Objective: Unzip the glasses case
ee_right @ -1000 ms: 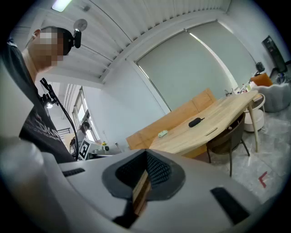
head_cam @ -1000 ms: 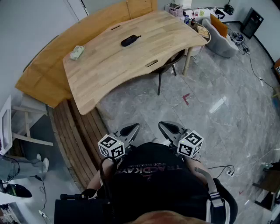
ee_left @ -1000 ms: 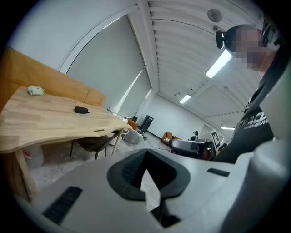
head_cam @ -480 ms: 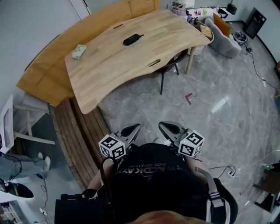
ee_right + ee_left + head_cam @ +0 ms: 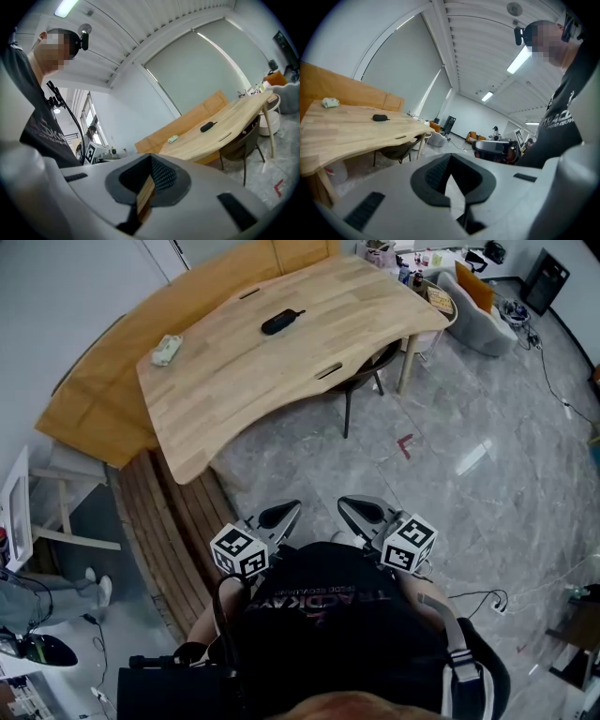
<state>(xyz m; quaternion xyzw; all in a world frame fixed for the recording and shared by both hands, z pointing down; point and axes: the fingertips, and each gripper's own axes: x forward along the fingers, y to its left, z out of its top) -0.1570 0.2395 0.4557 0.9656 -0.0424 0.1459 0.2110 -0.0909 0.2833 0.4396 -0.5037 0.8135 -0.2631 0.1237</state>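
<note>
The glasses case (image 5: 281,322) is a small black oblong lying on the far part of the light wooden table (image 5: 234,390). It also shows as the small dark case (image 5: 380,117) in the left gripper view and the case (image 5: 206,126) in the right gripper view. My left gripper (image 5: 278,515) and right gripper (image 5: 354,512) are held close to the person's chest, over the floor and well short of the table. Both are shut, with nothing between the jaws. The left gripper (image 5: 451,161) and right gripper (image 5: 151,164) point toward the table.
A pale crumpled object (image 5: 166,351) lies near the table's left end. A dark chair (image 5: 361,371) is tucked under the table's near edge. Wooden slats (image 5: 178,531) lie on the floor at left. A grey armchair (image 5: 473,310) and cluttered side table stand far right; cables trail over the marble floor.
The head view has shifted slightly. Both grippers stay in place and shut.
</note>
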